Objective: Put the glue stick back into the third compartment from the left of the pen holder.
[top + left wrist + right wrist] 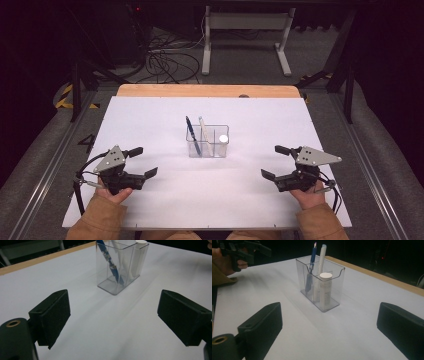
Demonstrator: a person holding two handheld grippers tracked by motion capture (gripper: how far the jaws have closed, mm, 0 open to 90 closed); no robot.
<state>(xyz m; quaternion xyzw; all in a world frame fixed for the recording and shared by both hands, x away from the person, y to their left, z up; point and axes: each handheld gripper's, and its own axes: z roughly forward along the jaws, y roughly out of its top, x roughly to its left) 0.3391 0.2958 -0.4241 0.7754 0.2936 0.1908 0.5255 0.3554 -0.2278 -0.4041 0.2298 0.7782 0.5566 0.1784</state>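
You had both grippers resting low on the desk (150, 210), the left gripper (141, 162) and the right gripper (272, 161) each spread wide with nothing between the jaws. The clear holder (208, 141) stood upright near the middle of the desk, between the two grippers and well apart from each. In it the blue pen (193, 135) leaned in the left compartment, the white pen (204, 134) stood close beside it, and the white tube (223, 140) sat capped in the right compartment.

As I judged it, the step at hand was a first reach into the holder. You were best placed taking the tube with the right gripper, since it stood on that side; its cap barely cleared the rim, so you needed to come straight down from above. The holder looked light and likely to slide or tip, so steadying its wall with the left gripper would have helped.
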